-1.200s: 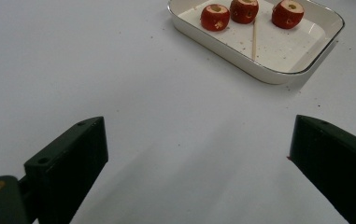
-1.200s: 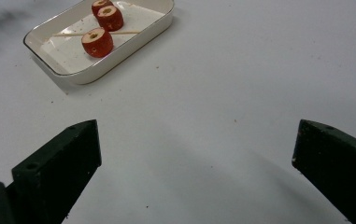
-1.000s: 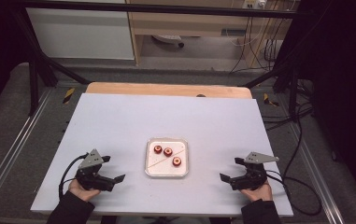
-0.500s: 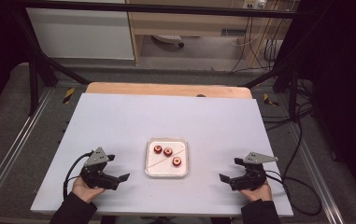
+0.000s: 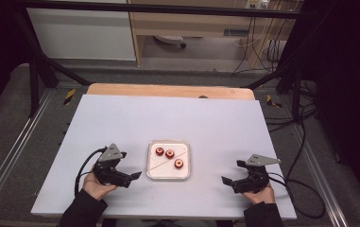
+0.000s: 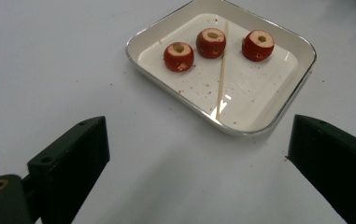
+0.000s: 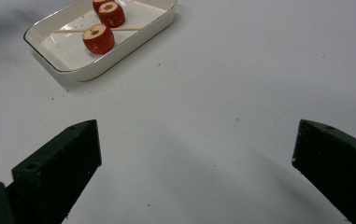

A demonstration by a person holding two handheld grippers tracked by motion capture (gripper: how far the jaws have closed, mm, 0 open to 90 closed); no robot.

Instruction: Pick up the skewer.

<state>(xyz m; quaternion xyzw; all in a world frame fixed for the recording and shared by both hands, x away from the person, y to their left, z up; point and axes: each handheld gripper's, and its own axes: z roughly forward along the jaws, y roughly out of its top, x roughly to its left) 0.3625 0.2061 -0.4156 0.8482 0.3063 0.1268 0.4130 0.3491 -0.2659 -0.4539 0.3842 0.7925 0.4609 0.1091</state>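
Approach stage — left tongs gape just short of the white square tray; right tongs gape too, farther off. Next: reach for the thin wooden skewer beside three cored red fruits.

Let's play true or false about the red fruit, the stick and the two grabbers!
1. Three cored red fruits lie in the white tray. True.
2. The wooden skewer is stuck through all the fruits. False: it lies loose in the tray.
3. The left gripper is open. True.
4. The right gripper holds a fruit. False: it is open, holding nothing, away from the tray.
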